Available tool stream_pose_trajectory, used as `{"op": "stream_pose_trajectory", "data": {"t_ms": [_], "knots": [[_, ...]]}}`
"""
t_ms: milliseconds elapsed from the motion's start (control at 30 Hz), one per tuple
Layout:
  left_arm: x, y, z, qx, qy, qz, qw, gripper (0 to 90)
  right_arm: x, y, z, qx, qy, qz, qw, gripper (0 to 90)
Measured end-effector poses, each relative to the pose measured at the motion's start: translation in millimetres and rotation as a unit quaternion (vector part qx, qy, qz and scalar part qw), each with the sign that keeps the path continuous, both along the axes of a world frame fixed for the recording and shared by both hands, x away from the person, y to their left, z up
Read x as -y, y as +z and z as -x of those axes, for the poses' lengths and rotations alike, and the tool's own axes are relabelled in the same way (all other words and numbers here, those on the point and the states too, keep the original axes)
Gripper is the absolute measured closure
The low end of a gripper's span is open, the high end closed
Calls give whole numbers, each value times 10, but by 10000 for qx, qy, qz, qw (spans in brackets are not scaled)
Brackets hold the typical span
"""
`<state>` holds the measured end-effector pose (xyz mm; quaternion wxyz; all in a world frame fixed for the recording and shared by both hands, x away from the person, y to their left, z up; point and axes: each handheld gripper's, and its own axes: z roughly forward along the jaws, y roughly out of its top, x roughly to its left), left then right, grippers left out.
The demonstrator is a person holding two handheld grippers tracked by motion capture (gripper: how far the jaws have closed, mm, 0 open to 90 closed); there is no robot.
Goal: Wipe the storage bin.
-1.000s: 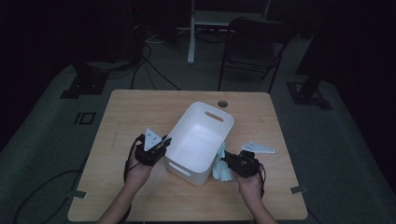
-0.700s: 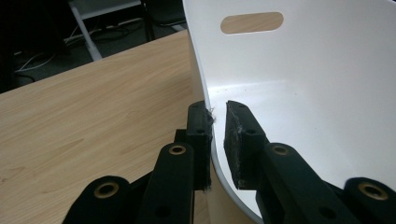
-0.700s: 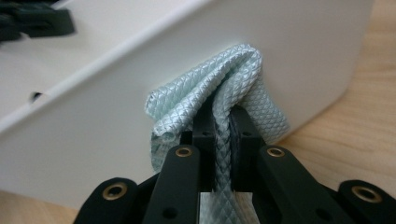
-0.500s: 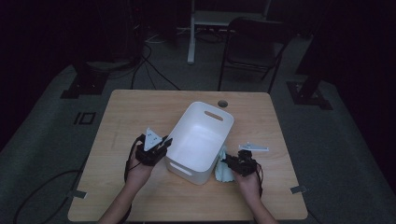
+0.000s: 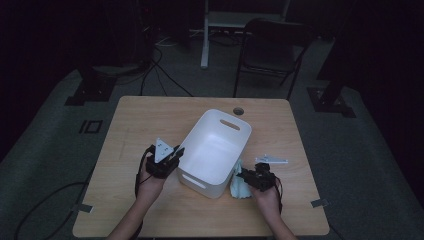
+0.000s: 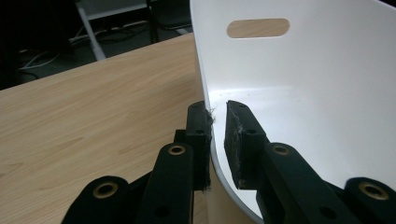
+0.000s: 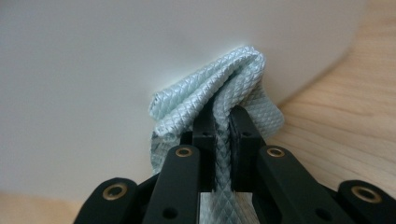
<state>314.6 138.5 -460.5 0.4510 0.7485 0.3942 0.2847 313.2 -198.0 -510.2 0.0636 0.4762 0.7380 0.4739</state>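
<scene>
A white plastic tub (image 5: 215, 150) with slot handles sits in the middle of the wooden table (image 5: 145, 120). My left gripper (image 5: 175, 152) is at its left rim. In the left gripper view the jaws (image 6: 218, 116) straddle the tub's thin wall (image 6: 303, 93), one pad outside and one inside, shut on it. My right gripper (image 5: 243, 176) is low at the tub's right front corner, shut on a folded pale blue quilted cloth (image 5: 239, 187). In the right gripper view the cloth (image 7: 224, 79) bunches up past the fingertips (image 7: 223, 121) against the tub's outer wall (image 7: 93, 70).
A round cable hole (image 5: 238, 111) lies in the tabletop behind the tub. A dark chair (image 5: 272, 45) and a desk leg stand beyond the far edge. Bare wood shows on the left part of the table and along its front edge.
My right gripper has sunk a little toward the table with the cloth still in it. The left gripper and the tub have stayed put.
</scene>
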Motion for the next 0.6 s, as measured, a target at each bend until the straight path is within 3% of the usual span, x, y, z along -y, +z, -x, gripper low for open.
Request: {"op": "stream_pose_trajectory", "data": {"t_ms": [167, 300, 400, 467, 600], "knots": [[30, -2, 10, 28, -6, -37, 10000, 800, -11, 243, 320, 399, 322, -352, 9981, 831], [45, -5, 15, 32, 3, -57, 10000, 800, -66, 390, 439, 621, 467, -354, 9963, 830], [49, -5, 20, 27, -35, -66, 10000, 799, -87, 327, 404, 598, 402, -307, 9969, 830], [50, -6, 24, 23, -18, -45, 10000, 797, -103, 282, 380, 601, 342, -144, 9975, 830], [63, -7, 39, 23, 82, -30, 10000, 792, -98, 166, 294, 459, 186, -68, 9987, 830]]}}
